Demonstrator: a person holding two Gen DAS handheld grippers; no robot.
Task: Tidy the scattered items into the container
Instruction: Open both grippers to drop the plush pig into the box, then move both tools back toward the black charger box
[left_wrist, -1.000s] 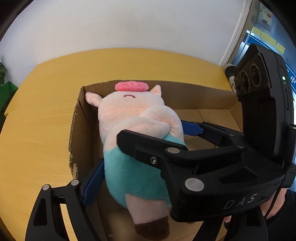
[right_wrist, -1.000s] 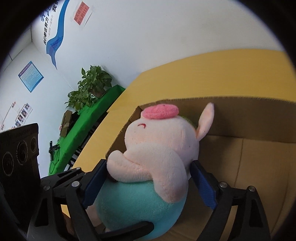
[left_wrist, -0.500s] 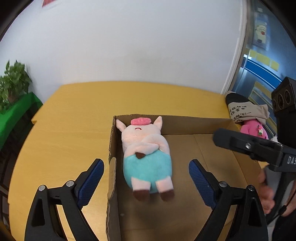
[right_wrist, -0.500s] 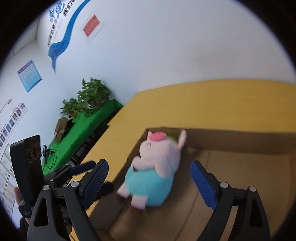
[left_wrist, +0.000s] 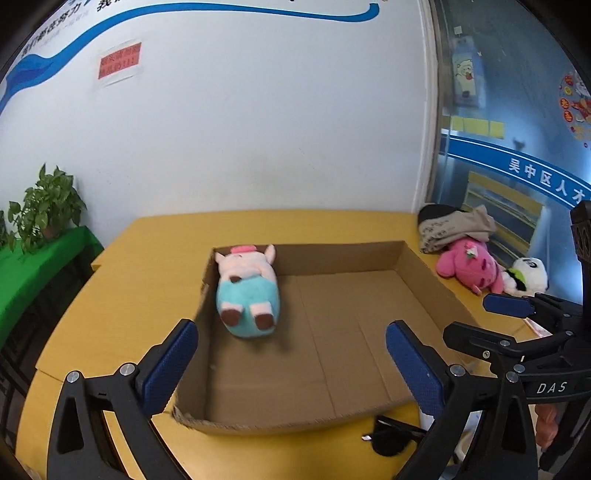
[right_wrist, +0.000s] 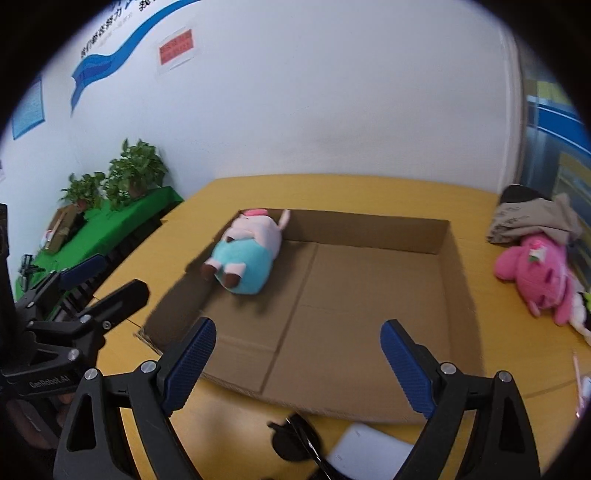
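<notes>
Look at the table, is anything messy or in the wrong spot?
Yes. Only the pig plush lies in the cardboard box. The pink plush, panda and crumpled cloth sit outside it.

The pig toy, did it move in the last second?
Yes. The pig toy was clasped between both grippers above the cardboard box; now it lies free in the box's far left corner.

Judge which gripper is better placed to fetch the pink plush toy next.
Probably the right gripper. The pink plush toy lies on the yellow table, outside the cardboard box on its right. Its jaws are open and empty. The left gripper faces the box's left end.
</notes>
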